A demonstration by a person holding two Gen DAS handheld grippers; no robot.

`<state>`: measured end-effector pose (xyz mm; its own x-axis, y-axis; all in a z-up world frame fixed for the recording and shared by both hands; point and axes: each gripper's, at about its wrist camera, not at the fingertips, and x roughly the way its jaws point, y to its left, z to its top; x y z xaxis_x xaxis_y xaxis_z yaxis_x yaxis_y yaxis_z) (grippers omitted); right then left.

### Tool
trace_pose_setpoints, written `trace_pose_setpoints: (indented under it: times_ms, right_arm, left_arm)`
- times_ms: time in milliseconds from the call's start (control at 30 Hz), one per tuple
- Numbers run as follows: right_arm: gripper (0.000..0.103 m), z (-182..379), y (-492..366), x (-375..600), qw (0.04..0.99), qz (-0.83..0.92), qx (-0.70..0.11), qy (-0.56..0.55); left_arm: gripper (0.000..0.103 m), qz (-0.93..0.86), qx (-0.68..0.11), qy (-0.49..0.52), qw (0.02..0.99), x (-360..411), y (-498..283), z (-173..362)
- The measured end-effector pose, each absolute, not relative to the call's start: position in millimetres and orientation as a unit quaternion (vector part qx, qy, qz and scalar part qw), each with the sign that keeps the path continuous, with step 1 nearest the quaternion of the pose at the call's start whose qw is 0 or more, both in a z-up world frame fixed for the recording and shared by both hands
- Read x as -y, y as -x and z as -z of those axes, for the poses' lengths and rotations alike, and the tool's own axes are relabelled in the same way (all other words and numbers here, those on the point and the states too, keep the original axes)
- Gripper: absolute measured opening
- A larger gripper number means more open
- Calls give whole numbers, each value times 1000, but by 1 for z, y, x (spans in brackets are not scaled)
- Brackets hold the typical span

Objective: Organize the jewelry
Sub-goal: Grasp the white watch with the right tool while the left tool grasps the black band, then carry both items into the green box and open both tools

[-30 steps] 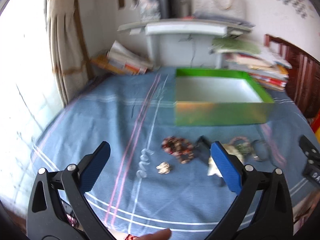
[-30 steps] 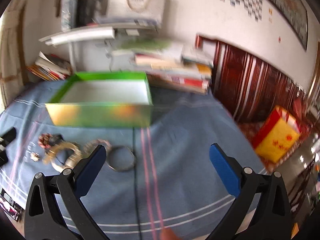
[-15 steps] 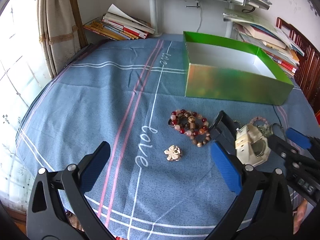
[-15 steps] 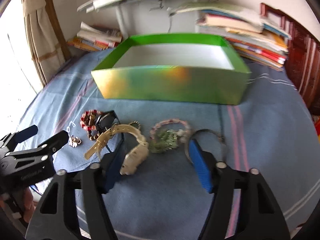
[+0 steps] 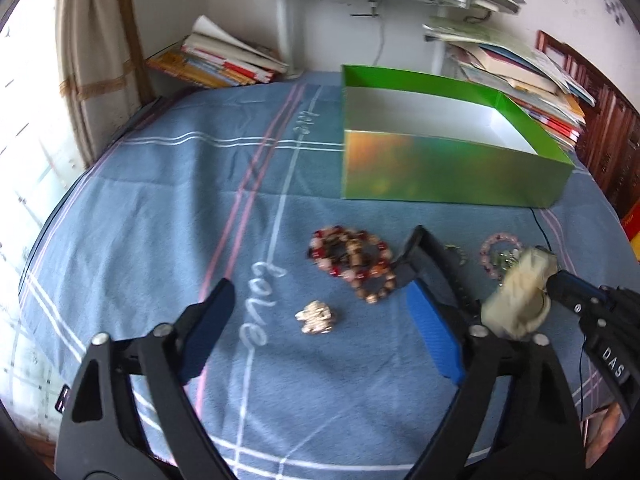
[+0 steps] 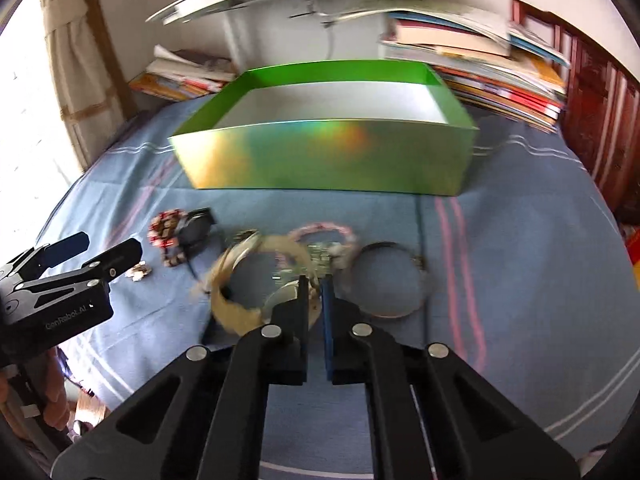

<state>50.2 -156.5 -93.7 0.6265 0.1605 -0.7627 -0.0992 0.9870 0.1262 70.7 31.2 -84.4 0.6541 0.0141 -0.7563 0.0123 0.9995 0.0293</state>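
Observation:
My right gripper (image 6: pixel 315 285) is shut on the cream watch (image 6: pixel 256 276), gripping its band and holding it just above the blue cloth; the watch also shows in the left wrist view (image 5: pixel 520 292). My left gripper (image 5: pixel 320 320) is open, low over the cloth, with a small gold brooch (image 5: pixel 316 317) between its fingers. A red and brown bead bracelet (image 5: pixel 352 260) lies just beyond it. A pink bead bracelet (image 6: pixel 324 236) and a metal bangle (image 6: pixel 388 280) lie by the watch. The open green box (image 6: pixel 328 156) stands behind, empty.
Stacks of books (image 6: pixel 492 68) and magazines (image 5: pixel 224 60) lie behind the box, with a white desk leg (image 5: pixel 288 28). A curtain (image 5: pixel 92 40) hangs at the left. A dark wooden headboard (image 6: pixel 600 120) stands at the right.
My right gripper has closed on the cream watch and lifted it slightly. My left gripper has moved a little closer to the brooch.

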Motion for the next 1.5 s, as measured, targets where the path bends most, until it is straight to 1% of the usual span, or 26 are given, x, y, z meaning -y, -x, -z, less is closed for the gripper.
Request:
trace_pose_setpoints:
  times_ms: [133, 233, 267, 333, 367, 400, 467, 500, 567, 600, 633, 700, 833, 967, 1167, 1333, 1400, 1500]
  right_arm:
    - [7, 93, -52, 168, 900, -75, -424, -61]
    - [14, 94, -53, 168, 902, -71, -420, -64]
    - [18, 95, -53, 169, 903, -67, -420, -62]
    - [30, 98, -55, 171, 903, -62, -421, -59]
    - [40, 99, -55, 171, 904, -61, -420, -58]
    - [41, 100, -56, 171, 905, -58, -418, -56]
    - [41, 101, -60, 169, 906, -56, -417, -46]
    - [41, 102, -62, 166, 907, -56, -416, -40]
    - [40, 104, -65, 160, 907, -60, -416, -28]
    - [25, 105, -65, 158, 906, -65, -417, -25]
    - [15, 105, -66, 157, 905, -71, -418, -26]
    - [9, 106, -66, 155, 905, -75, -418, -27]
    - [8, 101, -63, 160, 906, -78, -414, -38]
    - [8, 77, -57, 172, 918, -70, -386, -48]
    - [8, 36, -63, 187, 934, -63, -346, -59]
    - [7, -5, -95, 193, 947, -63, -307, -65]
    - [7, -12, -118, 195, 949, -59, -303, -68]
    - [7, -4, -160, 192, 946, -43, -318, -53]
  left_arm:
    - [67, 22, -434, -11, 901, -19, -86, 89]
    - [55, 39, -450, -6, 892, -8, -101, 96]
    - [49, 46, -455, -9, 889, -4, -106, 98]
    - [43, 53, -465, -18, 884, 5, -113, 104]
    - [41, 52, -464, -26, 884, 9, -115, 106]
    - [39, 47, -459, -36, 886, 13, -116, 106]
    - [27, 43, -455, -44, 888, 15, -115, 108]
    - [24, 45, -455, -43, 888, 15, -115, 108]
    - [13, 51, -454, -37, 889, 13, -114, 108]
    - [12, 50, -451, -34, 890, 11, -113, 106]
    - [12, 48, -450, -32, 891, 10, -112, 105]
    - [11, 46, -445, -26, 894, 5, -111, 101]
    - [11, 49, -433, -10, 900, -8, -104, 87]
    - [11, 57, -414, 11, 908, -21, -96, 64]
    - [11, 65, -372, 10, 926, -23, -102, 18]
    - [11, 80, -352, 14, 932, -14, -141, -14]
    - [11, 82, -359, 17, 930, -8, -163, -15]
    - [11, 75, -375, 7, 924, 5, -201, -6]
